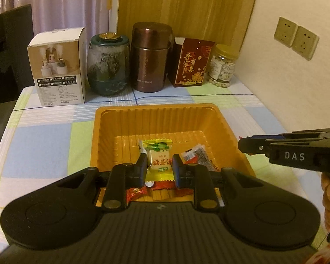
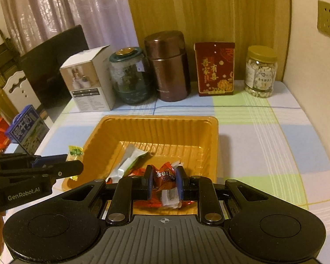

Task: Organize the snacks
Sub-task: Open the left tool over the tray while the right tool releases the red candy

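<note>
An orange plastic tray (image 1: 156, 108) (image 2: 160, 118) sits mid-table on the checked cloth. My left gripper (image 1: 160, 165) is shut on a yellow-green wrapped candy (image 1: 158, 147) above the tray's near part. From the right wrist view the same left gripper (image 2: 72, 164) comes in from the left, with the candy (image 2: 75, 151) sticking out at its tip. My right gripper (image 2: 164, 172) is shut on a red snack packet (image 2: 164, 178) over the tray's near edge, and its side shows as the right gripper (image 1: 242, 146). Red wrappers (image 1: 136, 193) and a white-green packet (image 2: 129, 160) lie in the tray.
Along the back stand a white box (image 1: 59, 66), a glass jar (image 1: 107, 66), a brown canister (image 1: 150, 59), a red box (image 1: 192, 63) and a nut jar (image 1: 222, 66). A wall with sockets (image 1: 296, 37) bounds the right. A blue milk carton (image 2: 26, 129) stands off the left edge.
</note>
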The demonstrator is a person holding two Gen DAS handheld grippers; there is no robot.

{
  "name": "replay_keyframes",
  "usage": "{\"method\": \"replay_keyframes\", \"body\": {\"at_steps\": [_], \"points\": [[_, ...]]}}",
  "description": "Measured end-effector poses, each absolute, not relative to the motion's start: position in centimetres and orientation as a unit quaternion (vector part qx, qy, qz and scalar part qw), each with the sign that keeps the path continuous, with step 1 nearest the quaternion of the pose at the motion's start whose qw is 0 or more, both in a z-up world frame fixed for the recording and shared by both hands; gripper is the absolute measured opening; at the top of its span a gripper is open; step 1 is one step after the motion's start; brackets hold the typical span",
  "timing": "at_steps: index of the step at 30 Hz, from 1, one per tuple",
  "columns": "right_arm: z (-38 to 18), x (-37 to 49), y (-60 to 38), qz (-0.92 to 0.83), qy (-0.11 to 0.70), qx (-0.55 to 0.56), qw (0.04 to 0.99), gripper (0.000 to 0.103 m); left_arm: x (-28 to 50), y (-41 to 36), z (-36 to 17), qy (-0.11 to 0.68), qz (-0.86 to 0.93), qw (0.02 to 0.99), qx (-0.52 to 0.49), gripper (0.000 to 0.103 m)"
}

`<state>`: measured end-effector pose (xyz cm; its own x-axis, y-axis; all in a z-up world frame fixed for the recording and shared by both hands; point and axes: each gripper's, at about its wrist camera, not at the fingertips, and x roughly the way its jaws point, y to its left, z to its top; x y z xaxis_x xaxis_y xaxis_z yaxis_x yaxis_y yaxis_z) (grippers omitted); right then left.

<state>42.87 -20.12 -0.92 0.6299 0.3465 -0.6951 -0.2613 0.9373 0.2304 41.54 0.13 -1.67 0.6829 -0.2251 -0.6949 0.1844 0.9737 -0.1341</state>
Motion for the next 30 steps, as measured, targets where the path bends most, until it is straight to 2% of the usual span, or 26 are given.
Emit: {"method": "replay_keyframes", "body": {"at_steps": [16, 17, 19, 30], "points": [[-1.4, 44.8, -20.8, 0.154, 0.409, 0.084, 0.895, 0.022, 44.4, 0.0, -3.5, 0.399, -0.099, 0.911, -0.026, 0.022], [-1.4, 44.8, -20.8, 0.155, 0.409, 0.084, 0.895, 0.022, 44.5, 0.0, -3.6, 0.398, -0.097, 0.912, -0.028, 0.024], [-1.4, 44.8, -20.9, 0.154, 0.41, 0.085, 0.895, 0.022, 44.6, 0.2, -3.7, 0.397, -0.096, 0.912, -0.037, 0.044], [-1.3, 44.7, -21.1, 0.155, 0.413, 0.091, 0.893, 0.022, 43.7, 1.1, -3.9, 0.4, -0.084, 0.912, -0.036, 0.045]]}}
